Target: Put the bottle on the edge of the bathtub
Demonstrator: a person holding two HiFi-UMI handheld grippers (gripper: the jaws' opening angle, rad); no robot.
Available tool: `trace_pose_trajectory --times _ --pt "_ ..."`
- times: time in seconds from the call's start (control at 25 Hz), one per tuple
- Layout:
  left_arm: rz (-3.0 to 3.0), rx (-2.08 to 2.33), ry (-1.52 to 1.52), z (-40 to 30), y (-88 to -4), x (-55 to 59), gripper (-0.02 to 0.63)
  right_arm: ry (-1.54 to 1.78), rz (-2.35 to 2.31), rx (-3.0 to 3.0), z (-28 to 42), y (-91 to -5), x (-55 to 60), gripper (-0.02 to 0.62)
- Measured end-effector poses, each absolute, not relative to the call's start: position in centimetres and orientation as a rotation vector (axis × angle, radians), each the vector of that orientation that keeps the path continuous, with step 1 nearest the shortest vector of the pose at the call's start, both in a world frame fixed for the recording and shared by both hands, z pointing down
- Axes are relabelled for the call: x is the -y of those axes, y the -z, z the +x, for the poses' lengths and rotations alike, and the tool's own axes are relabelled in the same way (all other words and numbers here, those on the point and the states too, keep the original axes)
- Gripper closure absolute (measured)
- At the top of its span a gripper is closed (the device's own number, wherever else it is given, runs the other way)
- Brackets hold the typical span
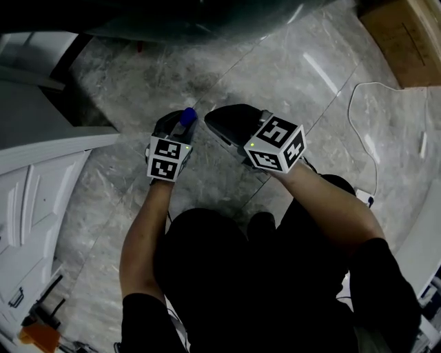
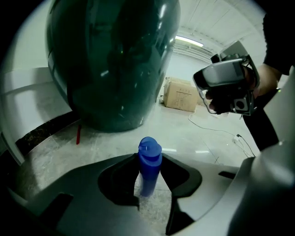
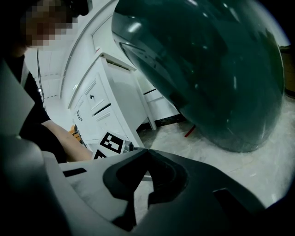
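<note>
A slim blue bottle (image 1: 187,116) (image 2: 150,161) with a flip cap stands upright on the marble floor, in front of the dark green bathtub (image 1: 207,17) (image 2: 110,64) (image 3: 207,69). My left gripper (image 1: 180,125) (image 2: 150,159) is low around it, one jaw on each side below the cap. The jaws are open, and I see no squeeze on the bottle. My right gripper (image 1: 219,124) (image 3: 146,152) (image 2: 223,85) hangs to the right, a little higher. Its tips meet with nothing between them.
A white cabinet (image 1: 27,200) (image 3: 110,106) stands at the left. A cardboard box (image 1: 406,41) (image 2: 180,96) sits at the far right, and a white cable (image 1: 358,117) (image 2: 216,131) lies on the floor. A red stick (image 2: 78,134) (image 3: 190,131) lies by the tub's base.
</note>
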State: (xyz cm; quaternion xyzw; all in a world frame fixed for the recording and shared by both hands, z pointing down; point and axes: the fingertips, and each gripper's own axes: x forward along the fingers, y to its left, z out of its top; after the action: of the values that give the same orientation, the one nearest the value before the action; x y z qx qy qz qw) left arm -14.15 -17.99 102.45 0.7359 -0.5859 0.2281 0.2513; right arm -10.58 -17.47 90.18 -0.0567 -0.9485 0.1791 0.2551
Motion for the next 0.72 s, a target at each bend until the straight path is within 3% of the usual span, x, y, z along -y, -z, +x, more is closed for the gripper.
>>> trace_pose_trajectory --times 0.72 --pt "2.042 1.591 -0.665 -14.5 -103.6 18.5 0.442 -0.406 -0.168 2.525 -7.9 -91.0 16.5 0.568"
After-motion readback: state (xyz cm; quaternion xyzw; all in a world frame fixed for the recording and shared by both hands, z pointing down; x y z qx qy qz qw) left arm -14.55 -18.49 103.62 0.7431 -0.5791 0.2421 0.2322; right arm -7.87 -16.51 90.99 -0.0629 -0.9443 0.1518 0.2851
